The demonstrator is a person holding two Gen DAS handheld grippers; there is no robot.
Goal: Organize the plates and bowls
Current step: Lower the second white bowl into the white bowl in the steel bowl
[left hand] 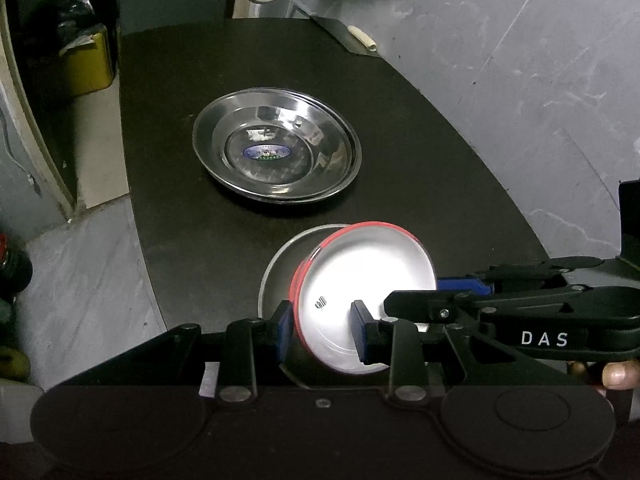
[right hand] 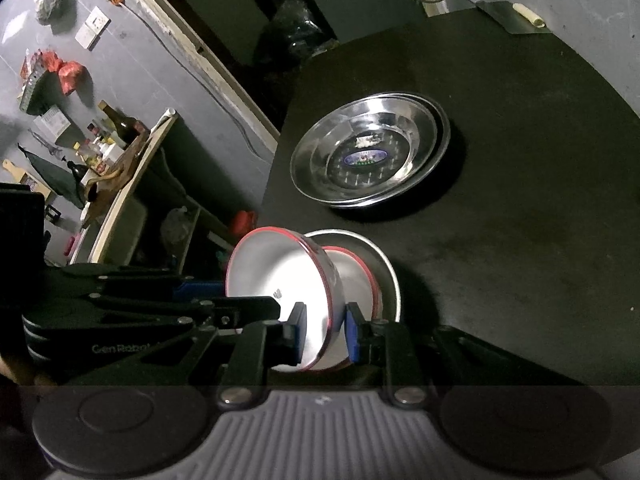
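Gripping the red-rimmed white enamel bowl (left hand: 360, 300) by its rim, left gripper (left hand: 322, 330) and right gripper (right hand: 323, 334) both closed on it, tilted above a steel plate (left hand: 280, 264) on the black counter (left hand: 420, 200); light, stiff, slick; enamel probably chips, rim is the sound hold.

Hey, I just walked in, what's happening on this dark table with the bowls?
A person holds tongs in each hand, both clamped on red-rimmed bowls tilted on edge above a steel plate. The left tongs and right tongs each pinch the rim. Behind them, stacked steel plates rest on the table.
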